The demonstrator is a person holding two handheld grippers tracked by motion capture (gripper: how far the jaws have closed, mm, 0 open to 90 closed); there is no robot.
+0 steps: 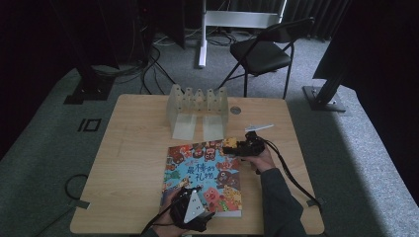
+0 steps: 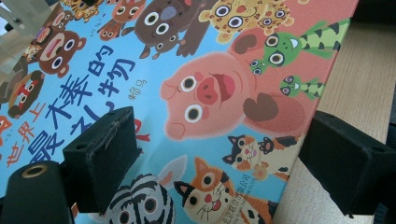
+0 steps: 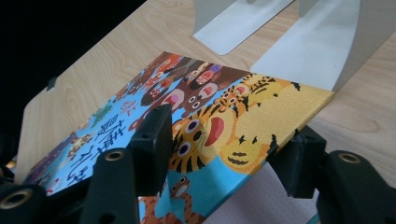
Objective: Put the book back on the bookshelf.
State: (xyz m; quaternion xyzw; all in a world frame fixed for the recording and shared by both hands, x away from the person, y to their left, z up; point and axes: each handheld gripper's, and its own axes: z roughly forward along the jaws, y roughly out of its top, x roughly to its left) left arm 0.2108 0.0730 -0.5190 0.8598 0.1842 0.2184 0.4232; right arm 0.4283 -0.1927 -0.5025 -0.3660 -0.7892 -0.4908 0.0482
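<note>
On the desk (image 1: 133, 148) near the person's side, one picture book (image 1: 203, 177) is lying face up, with its far right corner being raised off the wood, as the right gripper view is showing. Two hand-held grippers are working on it: the right hand-held gripper (image 3: 224, 154) is straddling that lifted corner with its jaws apart, not yet clamping, while the left hand-held gripper (image 2: 219, 163) is hovering over the near edge, jaws likewise wide apart. This is looking like the pick-up step; next the right jaws are needing to close on the corner so the book can be stood in the one bookend rack (image 1: 197, 111) waiting beyond it, apart from the book
</note>
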